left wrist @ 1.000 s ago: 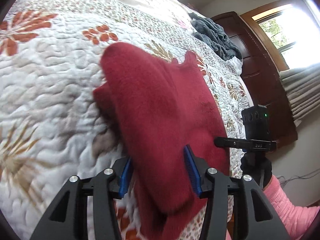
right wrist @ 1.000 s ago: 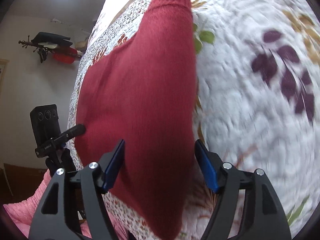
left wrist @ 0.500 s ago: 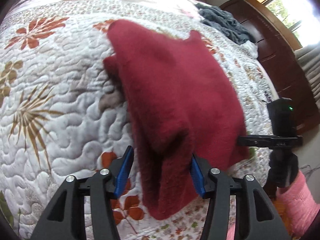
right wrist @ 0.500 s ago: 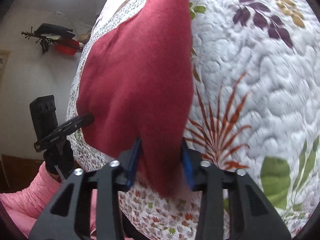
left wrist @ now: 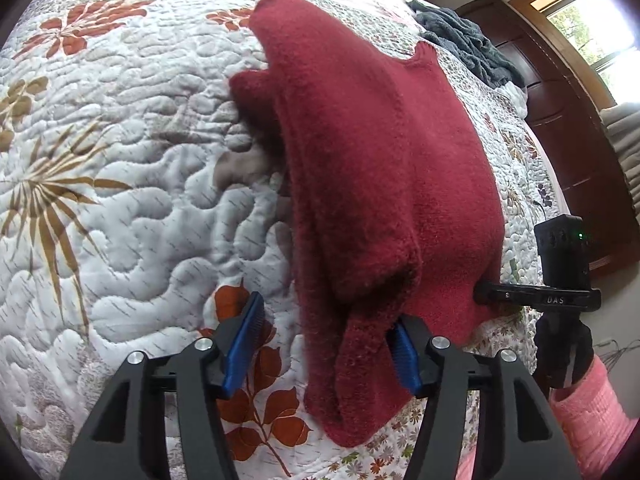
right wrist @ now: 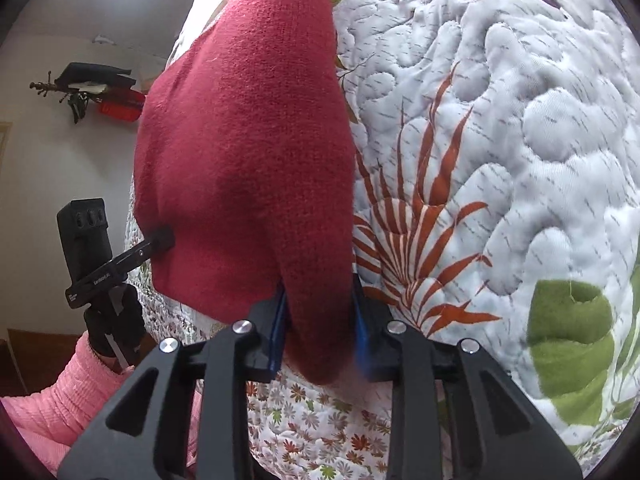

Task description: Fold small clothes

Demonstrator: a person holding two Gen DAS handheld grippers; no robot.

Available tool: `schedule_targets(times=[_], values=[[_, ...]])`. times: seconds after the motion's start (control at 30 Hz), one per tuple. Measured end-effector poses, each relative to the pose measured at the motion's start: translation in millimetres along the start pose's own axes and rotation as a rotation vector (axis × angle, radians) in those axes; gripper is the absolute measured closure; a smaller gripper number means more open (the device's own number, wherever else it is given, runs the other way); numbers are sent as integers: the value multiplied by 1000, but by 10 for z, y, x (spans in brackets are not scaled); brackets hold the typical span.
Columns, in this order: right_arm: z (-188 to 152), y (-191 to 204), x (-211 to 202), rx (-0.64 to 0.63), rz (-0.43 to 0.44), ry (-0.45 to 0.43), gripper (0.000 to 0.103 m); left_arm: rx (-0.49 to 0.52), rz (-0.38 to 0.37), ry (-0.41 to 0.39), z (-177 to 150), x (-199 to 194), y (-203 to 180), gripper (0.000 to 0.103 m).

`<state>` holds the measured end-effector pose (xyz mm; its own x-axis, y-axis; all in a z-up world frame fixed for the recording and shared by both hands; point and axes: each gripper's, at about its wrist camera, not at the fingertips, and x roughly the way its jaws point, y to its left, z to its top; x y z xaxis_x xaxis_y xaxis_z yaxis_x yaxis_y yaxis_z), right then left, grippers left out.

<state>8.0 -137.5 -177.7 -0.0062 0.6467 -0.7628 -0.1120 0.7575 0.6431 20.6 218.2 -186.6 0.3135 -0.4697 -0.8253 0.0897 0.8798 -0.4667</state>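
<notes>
A dark red knitted sweater (left wrist: pixel 372 168) is spread over a quilted bedspread (left wrist: pixel 120 208) on a bed, with its near hem at the edge of the bed. In the left wrist view a sleeve is seen folded over the body of the sweater, and its cuff end hangs down at the near edge between the blue-padded fingers (left wrist: pixel 244 340) of the left gripper (left wrist: pixel 326 344). These fingers are spread apart: the right pad is touched by the fabric, while the left pad is clear of it, so nothing is gripped.

In the right wrist view the other side of the sweater (right wrist: pixel 248 152) is seen, and its near fold is clamped between the fingers (right wrist: pixel 276 332) of the right gripper (right wrist: pixel 320 332), which are drawn in tight against the cloth on both sides.

Each gripper is also visible from the other camera, at the near edge of the sweater, held by a hand in a dark glove (right wrist: pixel 116 324) with a pink sleeve (left wrist: pixel 596 412).

The bedspread is white with orange, brown, green and purple leaf prints. At the far right of the bed a grey blanket (left wrist: pixel 468 48) is heaped, next to a dark wooden headboard (left wrist: pixel 568 120) and a window (left wrist: pixel 592 28). A wall hook with dark and red items (right wrist: pixel 96 92) is seen on the far left wall.
</notes>
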Motion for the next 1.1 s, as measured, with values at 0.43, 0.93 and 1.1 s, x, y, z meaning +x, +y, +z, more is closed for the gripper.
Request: schedule_targets(times=[0.43, 0.93, 1.1], values=[[-246, 593, -565, -75, -279, -165, 22, -53, 233, -84, -177, -590, -318, 39], [-506, 1324, -1030, -159, -464, -257, 9, -44, 489, -186, -342, -1226, -985, 24], [-624, 1463, -1153, -163, -482, -277, 7, -22, 537, -210, -419, -1370, -1186, 16]])
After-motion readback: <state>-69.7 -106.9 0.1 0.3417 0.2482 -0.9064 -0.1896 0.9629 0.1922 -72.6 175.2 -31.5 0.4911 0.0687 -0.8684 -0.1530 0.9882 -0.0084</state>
